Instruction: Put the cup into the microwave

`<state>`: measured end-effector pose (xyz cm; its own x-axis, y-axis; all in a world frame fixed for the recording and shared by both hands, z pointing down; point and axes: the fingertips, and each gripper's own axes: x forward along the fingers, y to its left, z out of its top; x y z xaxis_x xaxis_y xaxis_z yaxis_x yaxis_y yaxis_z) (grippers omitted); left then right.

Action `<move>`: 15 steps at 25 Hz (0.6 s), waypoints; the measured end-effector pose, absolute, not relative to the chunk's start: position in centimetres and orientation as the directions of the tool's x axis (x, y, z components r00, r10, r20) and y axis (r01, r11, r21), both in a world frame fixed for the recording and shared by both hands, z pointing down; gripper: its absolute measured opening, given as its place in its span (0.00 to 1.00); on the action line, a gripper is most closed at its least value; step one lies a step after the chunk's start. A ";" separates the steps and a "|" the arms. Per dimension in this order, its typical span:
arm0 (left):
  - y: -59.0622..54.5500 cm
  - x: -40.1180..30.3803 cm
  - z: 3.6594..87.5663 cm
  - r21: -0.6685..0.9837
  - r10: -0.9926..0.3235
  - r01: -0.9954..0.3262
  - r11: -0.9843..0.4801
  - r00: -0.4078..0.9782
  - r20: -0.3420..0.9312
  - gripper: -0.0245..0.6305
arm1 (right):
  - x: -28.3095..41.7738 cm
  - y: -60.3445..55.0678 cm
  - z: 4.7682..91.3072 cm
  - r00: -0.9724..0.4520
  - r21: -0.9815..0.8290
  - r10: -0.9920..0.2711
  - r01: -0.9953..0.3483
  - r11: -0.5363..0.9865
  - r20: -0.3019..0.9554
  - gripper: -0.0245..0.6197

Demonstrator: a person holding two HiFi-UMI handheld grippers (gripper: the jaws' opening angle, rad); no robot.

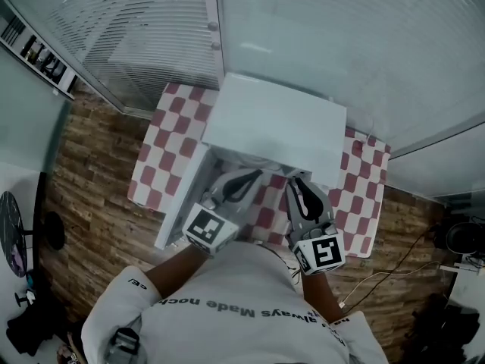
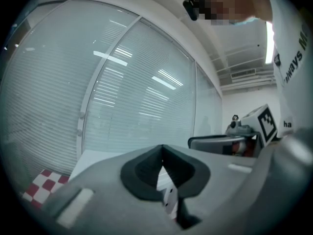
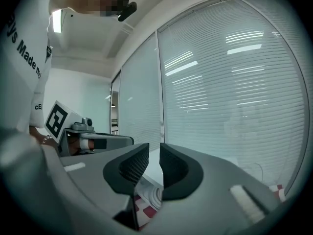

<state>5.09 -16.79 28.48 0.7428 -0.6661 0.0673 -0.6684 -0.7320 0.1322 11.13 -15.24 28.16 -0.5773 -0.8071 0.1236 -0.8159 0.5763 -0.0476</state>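
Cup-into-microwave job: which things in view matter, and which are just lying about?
Job: microwave; left gripper, shut; right gripper, jaws slightly apart, nothing between them. No cup clearly visible.
Lying about: checked tablecloth; cable on the floor.

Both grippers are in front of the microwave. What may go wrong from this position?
1. The left gripper hangs close to what looks like the open door of the microwave; a sideways move may knock it.
2. The right gripper sits near the left one; they may collide.
3. Both hold nothing, left jaws together, right jaws narrowly apart; a cup would not fit without opening.
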 end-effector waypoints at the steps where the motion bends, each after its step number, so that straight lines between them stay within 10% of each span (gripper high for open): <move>1: -16.6 5.1 28.0 0.131 -0.663 -0.664 -0.736 0.746 0.062 0.04 | 11.0 -14.9 27.6 -0.585 -0.045 -0.802 -0.810 0.584 0.119 0.14; 15: -14.9 5.3 23.7 0.142 -0.651 -0.642 -0.753 0.759 -0.022 0.04 | 10.9 -13.2 22.6 -0.603 0.024 -0.797 -0.797 0.604 0.048 0.15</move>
